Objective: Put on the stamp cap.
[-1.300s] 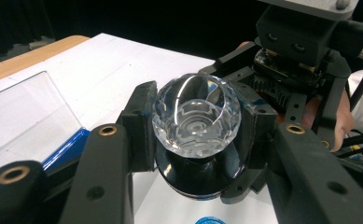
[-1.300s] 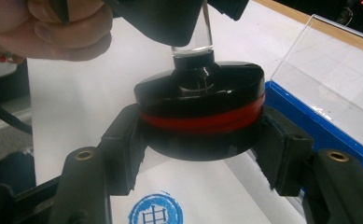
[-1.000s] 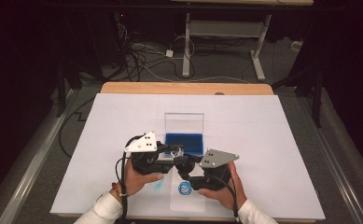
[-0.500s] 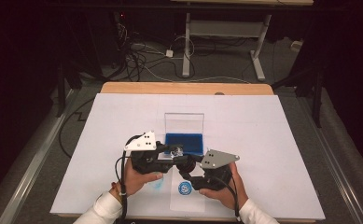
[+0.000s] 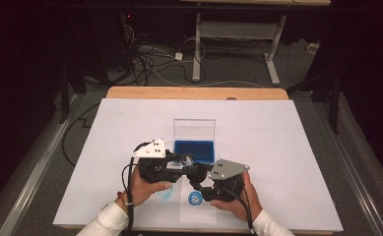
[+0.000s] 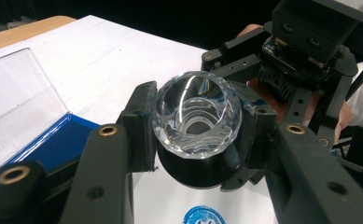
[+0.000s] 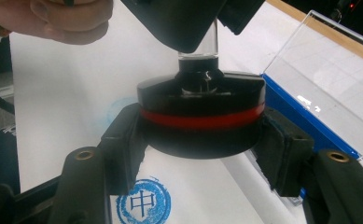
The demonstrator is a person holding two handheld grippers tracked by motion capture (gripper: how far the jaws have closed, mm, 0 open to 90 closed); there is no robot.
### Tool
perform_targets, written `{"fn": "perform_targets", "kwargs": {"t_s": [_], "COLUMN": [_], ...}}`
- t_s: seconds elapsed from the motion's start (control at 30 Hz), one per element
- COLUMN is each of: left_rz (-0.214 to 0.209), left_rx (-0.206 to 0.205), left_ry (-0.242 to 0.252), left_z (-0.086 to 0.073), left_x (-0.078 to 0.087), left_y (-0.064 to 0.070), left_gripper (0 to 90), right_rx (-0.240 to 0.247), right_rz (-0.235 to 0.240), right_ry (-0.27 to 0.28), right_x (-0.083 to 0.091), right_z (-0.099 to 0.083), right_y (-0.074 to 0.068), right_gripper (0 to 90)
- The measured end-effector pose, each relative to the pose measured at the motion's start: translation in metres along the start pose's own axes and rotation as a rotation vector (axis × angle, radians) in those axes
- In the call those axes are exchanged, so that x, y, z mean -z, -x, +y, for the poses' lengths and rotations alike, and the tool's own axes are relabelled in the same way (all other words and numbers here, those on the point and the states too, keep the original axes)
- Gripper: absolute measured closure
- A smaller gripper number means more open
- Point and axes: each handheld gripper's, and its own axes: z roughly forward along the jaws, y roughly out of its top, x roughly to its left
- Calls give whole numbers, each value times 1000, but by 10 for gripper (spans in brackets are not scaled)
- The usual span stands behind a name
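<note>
A round stamp is held between both grippers just above the white paper. Its clear faceted handle sits between the jaws of my left gripper, which is shut on it. Its black base with a red band is clamped by my right gripper. In the high view the left gripper and right gripper meet in front of the blue ink pad. A round blue stamp print lies on the paper under the base.
The ink pad's clear lid stands upright behind it. A fainter blue smear marks the paper by the person's left hand. The white sheet covers the table; its wooden far edge shows beyond.
</note>
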Motion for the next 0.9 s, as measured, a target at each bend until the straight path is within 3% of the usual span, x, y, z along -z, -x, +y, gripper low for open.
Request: {"fn": "perform_targets", "kwargs": {"t_s": [0.07, 0.33, 0.57, 0.9], "left_rz": [13, 45, 58, 61], "left_rx": [-13, -35, -43, -57], "left_ry": [-13, -8, -7, -15], "left_z": [1, 6, 10, 14], "left_x": [-1, 1, 3, 3], "left_y": [1, 7, 8, 11], "left_gripper": [548, 548, 548, 548], "right_rx": [-19, -20, -19, -14], "right_rz": [11, 23, 7, 3], "right_ry": [2, 27, 61, 44], "right_x": [-1, -1, 0, -3], "right_z": [-1, -1, -1, -3], "right_y": [1, 2, 2, 2], "right_gripper": [394, 391, 381, 328]}}
